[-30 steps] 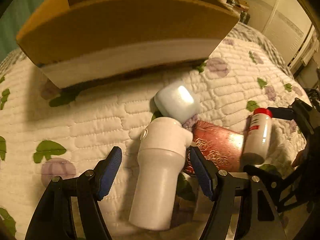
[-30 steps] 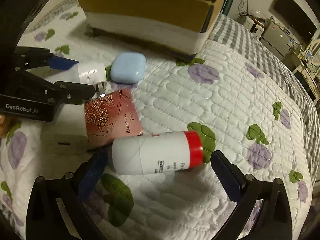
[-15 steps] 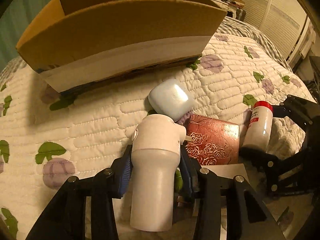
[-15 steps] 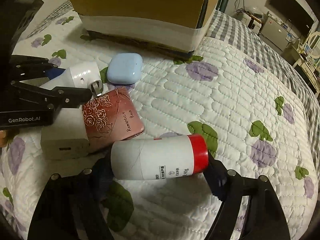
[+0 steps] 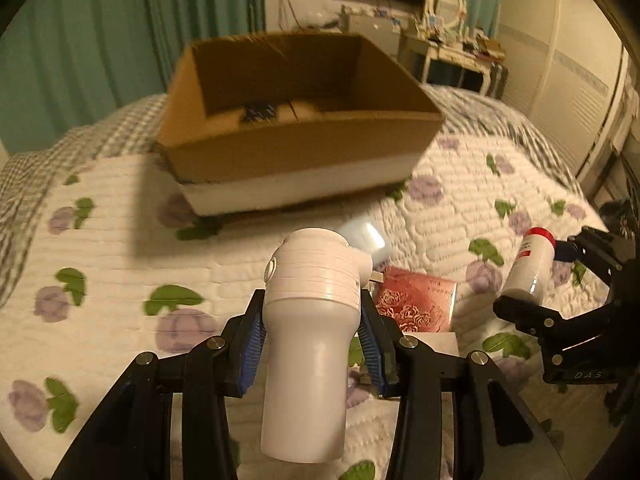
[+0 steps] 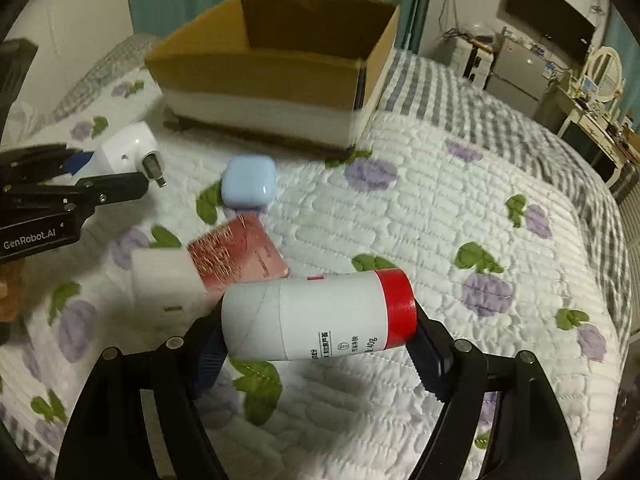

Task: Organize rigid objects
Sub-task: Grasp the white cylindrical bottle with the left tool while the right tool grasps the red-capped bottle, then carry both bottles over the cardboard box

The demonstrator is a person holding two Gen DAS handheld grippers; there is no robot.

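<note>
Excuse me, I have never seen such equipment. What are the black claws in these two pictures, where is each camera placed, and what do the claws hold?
There is no robot. A person holds two hand tools, each with two fingers and a wide-angle camera looking along them. One picture comes from each tool.

The left gripper is shut on a white device with a metal plug. The right gripper is shut on a white bottle with a red cap, gripped end to end.

Both are lifted above a quilted bed. On it remain a blue case, a red rose-patterned box and a white block. Behind stands an open cardboard box.
</note>
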